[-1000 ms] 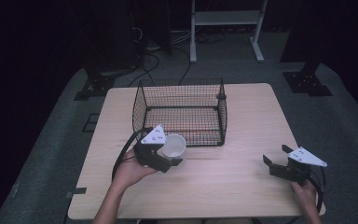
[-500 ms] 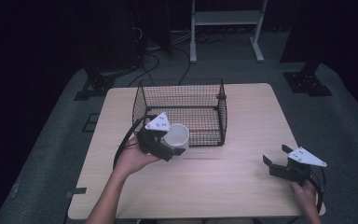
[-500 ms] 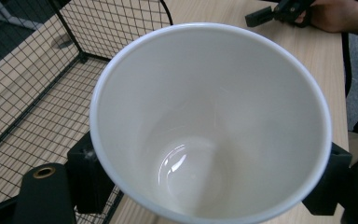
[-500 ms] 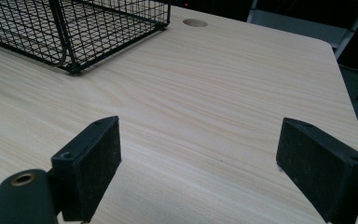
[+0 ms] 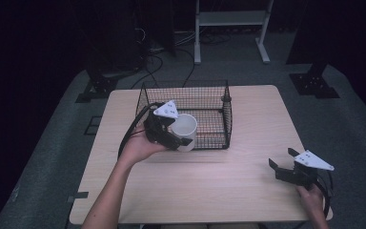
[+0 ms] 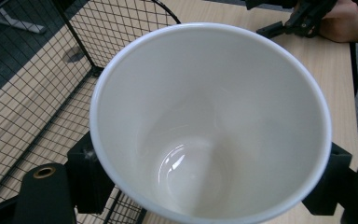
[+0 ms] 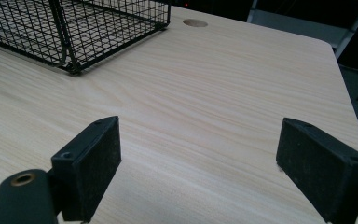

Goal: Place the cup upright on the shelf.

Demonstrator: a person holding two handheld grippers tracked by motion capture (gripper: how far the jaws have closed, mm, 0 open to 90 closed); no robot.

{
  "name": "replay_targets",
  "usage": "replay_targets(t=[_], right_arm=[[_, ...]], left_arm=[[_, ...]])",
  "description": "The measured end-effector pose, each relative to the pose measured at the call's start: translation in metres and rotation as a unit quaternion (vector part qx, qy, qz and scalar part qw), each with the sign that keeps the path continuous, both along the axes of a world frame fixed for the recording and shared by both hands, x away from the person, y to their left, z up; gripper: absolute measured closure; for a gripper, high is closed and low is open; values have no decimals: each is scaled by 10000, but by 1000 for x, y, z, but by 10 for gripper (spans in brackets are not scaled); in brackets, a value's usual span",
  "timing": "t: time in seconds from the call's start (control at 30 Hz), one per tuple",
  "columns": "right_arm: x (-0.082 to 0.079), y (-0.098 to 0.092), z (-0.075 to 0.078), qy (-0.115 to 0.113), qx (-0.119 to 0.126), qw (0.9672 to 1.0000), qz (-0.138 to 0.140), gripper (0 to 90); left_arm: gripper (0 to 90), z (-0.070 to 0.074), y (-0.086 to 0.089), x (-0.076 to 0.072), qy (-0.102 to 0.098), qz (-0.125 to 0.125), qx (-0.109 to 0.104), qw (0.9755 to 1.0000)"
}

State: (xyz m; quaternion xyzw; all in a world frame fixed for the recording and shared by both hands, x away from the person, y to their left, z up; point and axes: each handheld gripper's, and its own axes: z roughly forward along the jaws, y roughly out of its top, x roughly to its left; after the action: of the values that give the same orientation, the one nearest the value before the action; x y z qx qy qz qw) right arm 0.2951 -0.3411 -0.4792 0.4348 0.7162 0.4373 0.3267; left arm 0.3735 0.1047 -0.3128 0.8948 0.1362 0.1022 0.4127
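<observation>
- My left gripper (image 5: 171, 136) has its jaws clamped on a white cup (image 5: 185, 132), one black pad on each side of the cup's wall in the left gripper view.
- The cup (image 6: 209, 126) is off the tabletop (image 5: 228, 186), held at the front wall of the black wire basket (image 5: 209, 102), near the basket's front-left corner; I cannot tell whether it touches the mesh.
- Looking into the cup, I see it empty, with a gloss at the bottom.
- My right gripper (image 5: 286, 164) sits low at the front-right part of the tabletop, well apart from the basket.
- Its jaws stand wide, with bare wood between them in the right gripper view (image 7: 200, 154).
</observation>
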Motion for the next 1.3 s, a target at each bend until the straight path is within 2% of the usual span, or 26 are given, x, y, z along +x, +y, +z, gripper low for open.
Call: replay_targets(t=[0.4,0.9,1.07,1.13,1.3], right_arm=[[0,0,0,-7,1,10000,3,131],[0,0,0,-5,-1,10000,-2,131],[0,0,0,-3,1,10000,-14,131],[0,0,0,-1,4,10000,-18,131],[0,0,0,-2,3,10000,-19,131]], left_arm=[[208,11,-8,17,-13,-44,94,9999],[208,25,-9,47,18,80,153,9998],[208,26,-11,58,30,120,200,9997],[208,25,-12,62,50,135,151,9998],[208,19,-16,71,100,159,239,9995]])
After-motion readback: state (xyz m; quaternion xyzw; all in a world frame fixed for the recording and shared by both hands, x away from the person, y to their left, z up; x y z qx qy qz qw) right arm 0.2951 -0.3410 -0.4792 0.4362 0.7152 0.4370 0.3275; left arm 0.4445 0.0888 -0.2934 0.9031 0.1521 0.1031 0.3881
